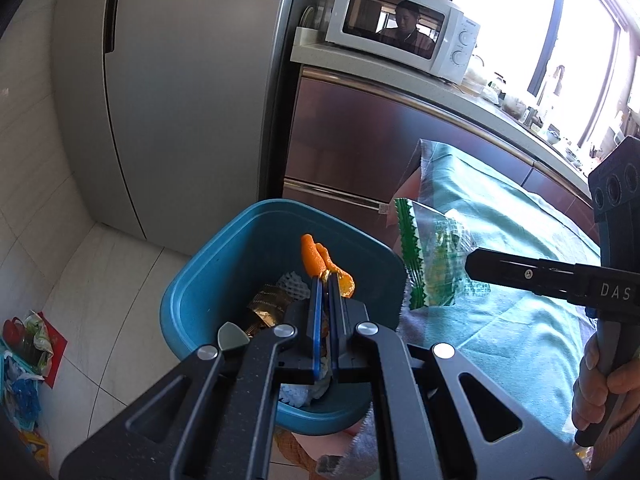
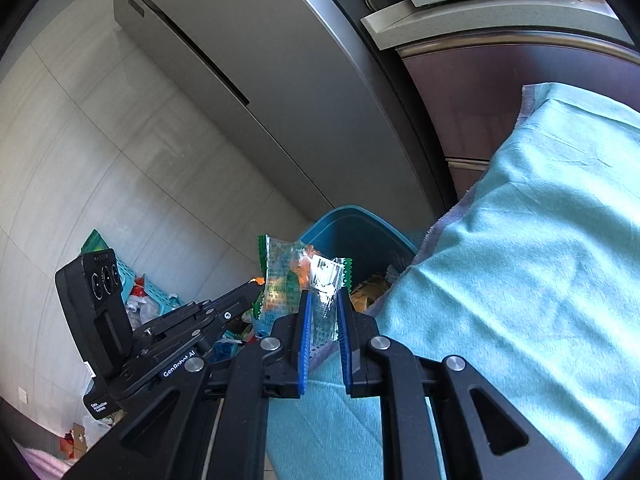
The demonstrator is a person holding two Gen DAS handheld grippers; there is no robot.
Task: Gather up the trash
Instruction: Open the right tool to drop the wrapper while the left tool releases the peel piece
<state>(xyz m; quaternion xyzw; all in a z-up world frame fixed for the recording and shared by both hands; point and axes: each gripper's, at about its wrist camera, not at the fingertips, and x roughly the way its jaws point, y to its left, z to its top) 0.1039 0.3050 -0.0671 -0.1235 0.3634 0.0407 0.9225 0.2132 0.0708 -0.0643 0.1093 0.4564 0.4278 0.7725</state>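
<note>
Over the blue bin [image 1: 224, 264], left hand-held gripper [image 1: 325, 276] clamped on orange peel [image 1: 316, 260], right hand-held gripper [image 2: 322, 300] pinching a clear wrapper [image 2: 316, 280].

Bins: we count one blue bin [image 1: 224, 264].
Peels above the bin: one orange peel [image 1: 320, 264].
Wrappers beside the bin: one green-edged wrapper [image 1: 432, 264].

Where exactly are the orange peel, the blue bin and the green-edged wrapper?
orange peel [image 1: 314, 260], left wrist view, on its upright strip.
blue bin [image 1: 224, 260], left wrist view, on its inner left wall.
green-edged wrapper [image 2: 326, 276], right wrist view, on its clear printed middle.
</note>
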